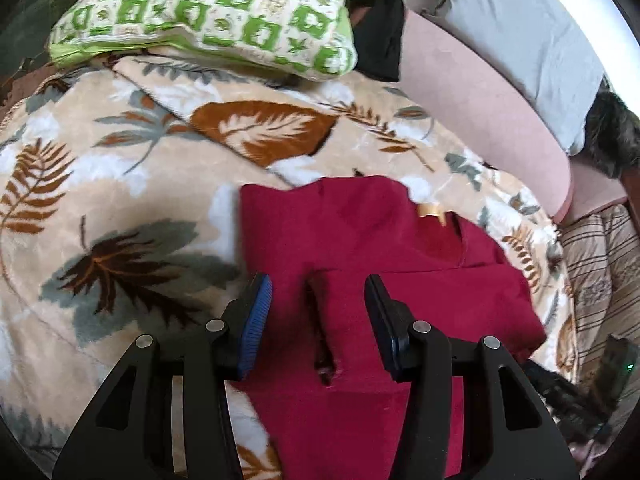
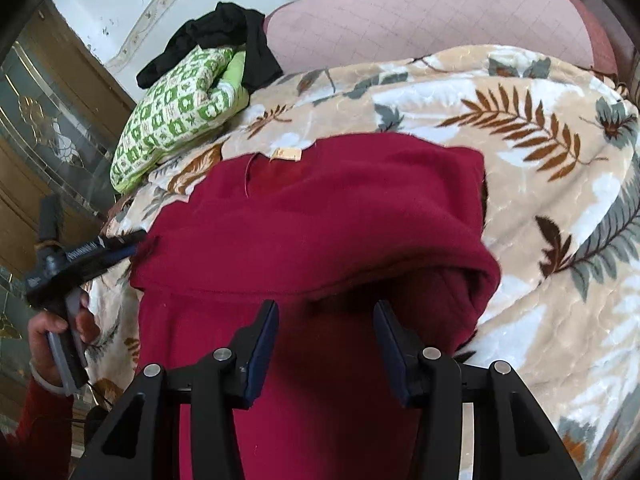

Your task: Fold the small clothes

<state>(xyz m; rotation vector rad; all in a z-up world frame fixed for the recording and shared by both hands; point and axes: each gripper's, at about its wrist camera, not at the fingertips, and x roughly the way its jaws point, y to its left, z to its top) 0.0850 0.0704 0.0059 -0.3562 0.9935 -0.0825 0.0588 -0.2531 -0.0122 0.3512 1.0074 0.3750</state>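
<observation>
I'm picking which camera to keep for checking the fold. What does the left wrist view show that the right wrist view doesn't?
Only the left wrist view shows the dark slit in the red garment between its open left gripper, and a furry dark thing at the right edge. Only the right wrist view shows the person's hand on the left gripper's handle, a wooden cabinet, and the open right gripper. Both show the garment's tan label, the leaf-print blanket, green pillow, black clothing and pink cushion.

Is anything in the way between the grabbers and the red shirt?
No, nothing visible. The red garment lies bare right under the left gripper and the right gripper, both open. The green pillow sits well behind it.
</observation>
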